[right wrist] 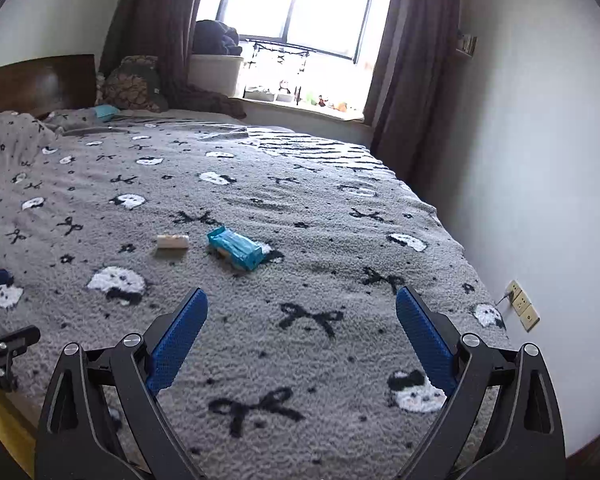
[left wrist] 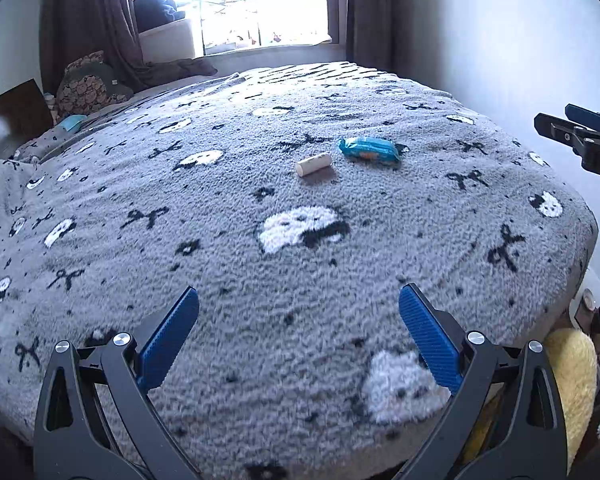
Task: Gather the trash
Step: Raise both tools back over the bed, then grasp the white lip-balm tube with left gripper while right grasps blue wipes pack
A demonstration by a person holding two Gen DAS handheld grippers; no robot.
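Observation:
A blue snack wrapper (left wrist: 369, 151) and a small cream cylinder (left wrist: 313, 164) lie side by side on the grey patterned bed cover (left wrist: 260, 280), well ahead of both grippers. They also show in the right wrist view: the wrapper (right wrist: 238, 249) and the cylinder (right wrist: 173, 241). My left gripper (left wrist: 299, 300) is open and empty above the near part of the bed. My right gripper (right wrist: 302, 302) is open and empty, also over the near part of the bed. The right gripper's body shows at the right edge of the left wrist view (left wrist: 580, 140).
A wooden headboard (right wrist: 36, 80) and pillows (right wrist: 134, 84) lie at the far left. A window (right wrist: 296, 12) with dark curtains (right wrist: 412, 72) is at the back. A white wall with sockets (right wrist: 524, 308) runs along the bed's right side. A yellow cushion (left wrist: 572, 380) sits below the bed's corner.

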